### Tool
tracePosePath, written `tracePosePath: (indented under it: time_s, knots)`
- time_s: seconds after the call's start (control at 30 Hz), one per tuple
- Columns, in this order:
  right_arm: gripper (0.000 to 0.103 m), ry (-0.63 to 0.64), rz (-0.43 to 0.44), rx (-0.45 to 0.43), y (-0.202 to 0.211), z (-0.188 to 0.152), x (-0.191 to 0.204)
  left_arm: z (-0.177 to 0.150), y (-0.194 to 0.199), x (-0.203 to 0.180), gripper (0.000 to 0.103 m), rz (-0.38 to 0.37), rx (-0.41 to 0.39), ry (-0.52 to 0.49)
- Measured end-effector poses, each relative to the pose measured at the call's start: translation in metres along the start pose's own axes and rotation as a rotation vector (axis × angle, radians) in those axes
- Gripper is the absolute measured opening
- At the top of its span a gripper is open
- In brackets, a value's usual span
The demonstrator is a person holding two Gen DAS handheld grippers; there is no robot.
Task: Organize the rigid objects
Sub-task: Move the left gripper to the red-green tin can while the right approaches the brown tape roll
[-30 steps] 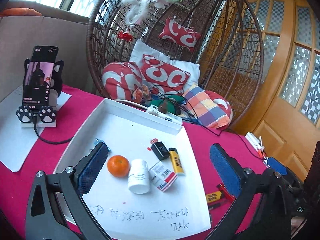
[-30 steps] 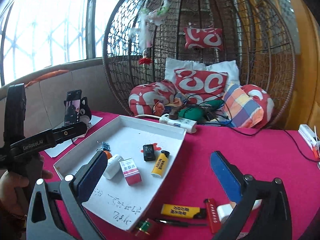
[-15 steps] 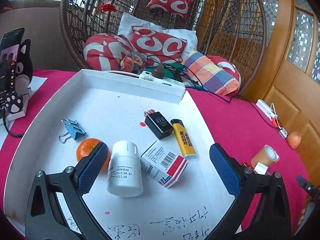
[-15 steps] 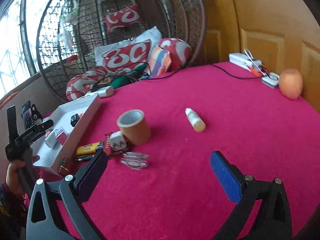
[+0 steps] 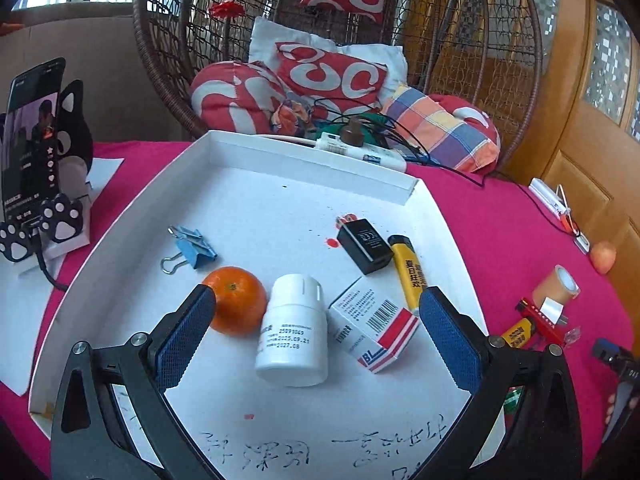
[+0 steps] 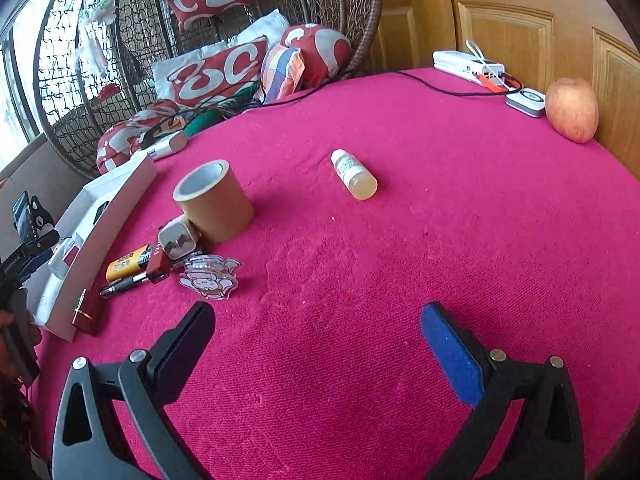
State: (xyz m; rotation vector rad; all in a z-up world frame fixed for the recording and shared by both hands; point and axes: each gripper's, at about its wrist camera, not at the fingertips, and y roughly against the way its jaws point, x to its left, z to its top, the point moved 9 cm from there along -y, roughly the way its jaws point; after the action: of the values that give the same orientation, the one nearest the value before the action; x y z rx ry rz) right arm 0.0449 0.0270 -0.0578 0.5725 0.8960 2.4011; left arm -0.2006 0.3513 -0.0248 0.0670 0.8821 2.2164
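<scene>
Overhead, the left gripper hung with its blue-padded jaws spread wide above the shallow white tray, holding nothing. Between and just beyond its fingers lay a smooth white plastic pill bottle on its side, touching a dimpled round orange on one flank and a glossy cardboard medicine box on the other. Farther back in the tray rested a boxy black charger beside a slim yellow lighter, and a blue metal binder clip sat apart to the left. The right gripper was likewise open and empty, poised over the bare, nubbly magenta tablecloth. On that cloth stood a squat brown tape roll, upright, with a small translucent dropper bottle lying well apart from it. Near the tray's wall clustered a white cube plug, a second yellow lighter, a pen, a clear acrylic charm and a red lipstick tube. A peach rested at the table's far edge against the wooden door panelling, and a wicker hanging chair full of red-and-white cushions filled the background.
</scene>
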Motion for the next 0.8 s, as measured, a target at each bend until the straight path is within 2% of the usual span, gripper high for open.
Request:
tracePosePath:
  time_s: [0.13,0.23,0.33,0.43,0.57,0.7,0.8]
  knots:
    - [0.103,0.009,-0.01,0.012,-0.002,0.0,-0.002,0.0,0.01,0.007,0.102,-0.004,-0.024,0.007]
    - [0.103,0.021,-0.024,0.021,-0.003,-0.001,-0.002,0.003,0.032,0.001,0.103,0.005,-0.096,0.014]
    - [0.103,0.043,-0.045,0.034,-0.006,-0.001,0.0,0.003,0.056,-0.016,0.103,-0.031,-0.157,0.031]
    - [0.103,0.055,-0.058,0.04,-0.007,-0.002,0.001,-0.005,0.071,-0.043,0.103,-0.107,-0.172,0.012]
    - [0.103,0.072,-0.076,0.05,-0.009,-0.003,0.001,-0.029,0.067,-0.095,0.103,-0.209,-0.073,-0.089]
    - [0.103,0.091,-0.094,0.059,-0.011,-0.003,0.001,-0.061,0.051,-0.145,0.103,-0.232,0.054,-0.224]
    - [0.103,0.095,-0.095,0.061,-0.011,-0.002,0.001,-0.076,0.037,-0.169,0.103,-0.225,0.121,-0.261]
